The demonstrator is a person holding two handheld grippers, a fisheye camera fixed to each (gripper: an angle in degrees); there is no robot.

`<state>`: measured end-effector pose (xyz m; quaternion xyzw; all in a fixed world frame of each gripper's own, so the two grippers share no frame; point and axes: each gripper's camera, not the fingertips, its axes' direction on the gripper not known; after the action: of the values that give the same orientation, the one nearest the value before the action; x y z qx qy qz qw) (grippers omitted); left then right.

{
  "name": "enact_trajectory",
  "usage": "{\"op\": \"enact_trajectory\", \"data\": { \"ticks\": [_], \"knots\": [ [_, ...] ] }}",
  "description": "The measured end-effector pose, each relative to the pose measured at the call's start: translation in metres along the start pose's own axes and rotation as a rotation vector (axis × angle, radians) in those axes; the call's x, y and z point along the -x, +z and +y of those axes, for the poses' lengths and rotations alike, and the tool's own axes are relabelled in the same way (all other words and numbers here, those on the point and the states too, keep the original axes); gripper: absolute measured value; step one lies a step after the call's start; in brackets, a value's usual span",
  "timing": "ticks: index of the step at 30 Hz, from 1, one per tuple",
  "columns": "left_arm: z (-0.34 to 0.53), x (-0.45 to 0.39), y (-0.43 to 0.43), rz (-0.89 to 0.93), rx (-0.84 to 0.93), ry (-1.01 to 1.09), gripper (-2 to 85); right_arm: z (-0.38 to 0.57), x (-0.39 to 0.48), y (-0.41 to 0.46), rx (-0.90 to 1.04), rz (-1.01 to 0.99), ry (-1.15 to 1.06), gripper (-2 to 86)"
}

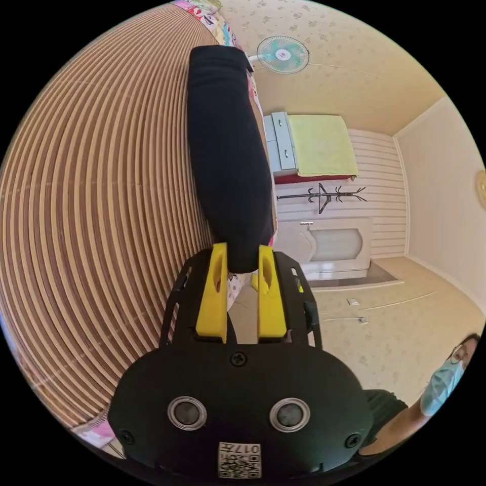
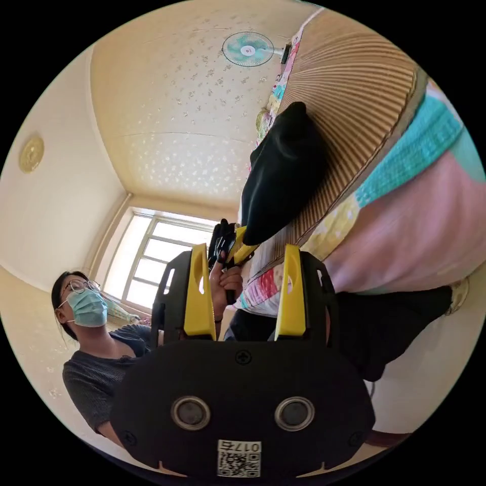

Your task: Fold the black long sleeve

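Note:
The black long sleeve (image 1: 228, 152) is a folded, narrow bundle lying along the edge of a striped bamboo mat (image 1: 101, 202). My left gripper (image 1: 242, 255) is shut on its near end, with both yellow jaws pressing the cloth. In the right gripper view the same black bundle (image 2: 283, 172) rests on the mat (image 2: 354, 96), and the left gripper (image 2: 229, 244), held by a hand (image 2: 228, 288), grips its lower tip. My right gripper (image 2: 245, 252) is open, its jaws wide apart with nothing between them, a short way back from the bundle.
The mat covers a bed with a colourful quilt (image 2: 405, 152) hanging over its side. A masked person (image 2: 86, 309) sits close by. A wall fan (image 1: 282, 54), a cabinet under a yellow cloth (image 1: 319, 144), a coat rack (image 1: 324, 195) and a window (image 2: 157, 258) ring the room.

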<state>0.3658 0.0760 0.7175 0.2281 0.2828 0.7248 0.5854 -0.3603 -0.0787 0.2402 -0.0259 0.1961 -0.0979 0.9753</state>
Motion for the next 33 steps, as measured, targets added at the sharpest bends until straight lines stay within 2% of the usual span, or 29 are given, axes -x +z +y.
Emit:
{"op": "enact_trajectory", "data": {
  "ticks": [4,7,9,13,18,22,24,25,26,27,28,30,33],
  "knots": [
    [0.056,-0.033,0.004,0.007,0.096,0.104,6.6,0.005,-0.028,0.034,0.037,-0.181,0.054,20.9],
    [0.105,-0.051,0.001,-0.012,0.140,0.148,6.5,0.001,-0.029,0.055,0.070,-0.222,0.046,16.8],
    [0.125,-0.056,-0.014,-0.005,0.077,0.169,5.6,-0.008,-0.019,0.049,0.072,-0.178,-0.001,14.2],
    [0.138,-0.060,-0.044,0.133,0.066,0.277,4.4,-0.059,0.024,-0.007,-0.001,-0.112,-0.181,9.6],
    [0.156,-0.047,-0.093,-0.128,0.025,0.297,8.5,-0.124,0.084,-0.098,-0.067,0.086,-0.394,9.4],
    [0.180,-0.002,-0.135,-0.124,-0.040,0.173,9.1,-0.147,0.081,-0.192,-0.138,0.332,-0.419,10.3],
    [0.194,0.019,-0.150,-0.115,-0.081,0.122,9.3,-0.145,0.052,-0.234,-0.153,0.438,-0.305,11.2],
    [0.204,0.032,-0.157,-0.126,-0.094,0.080,9.3,-0.136,0.020,-0.267,-0.203,0.479,-0.139,11.8],
    [0.208,0.038,-0.160,-0.129,-0.097,0.059,9.3,-0.114,-0.015,-0.302,-0.319,0.489,0.068,12.1],
    [0.217,0.049,-0.166,-0.125,-0.103,0.028,9.3,-0.096,-0.032,-0.320,-0.402,0.483,0.180,12.2],
    [0.226,0.057,-0.171,-0.115,-0.113,0.007,9.3,-0.051,-0.057,-0.346,-0.575,0.453,0.335,11.7],
    [0.236,0.065,-0.176,-0.114,-0.125,-0.011,9.4,0.006,-0.079,-0.360,-0.708,0.377,0.314,9.3],
    [0.245,0.068,-0.180,-0.135,-0.104,-0.009,9.4,0.072,-0.107,-0.345,-0.703,0.279,0.241,4.8]
  ]
}}
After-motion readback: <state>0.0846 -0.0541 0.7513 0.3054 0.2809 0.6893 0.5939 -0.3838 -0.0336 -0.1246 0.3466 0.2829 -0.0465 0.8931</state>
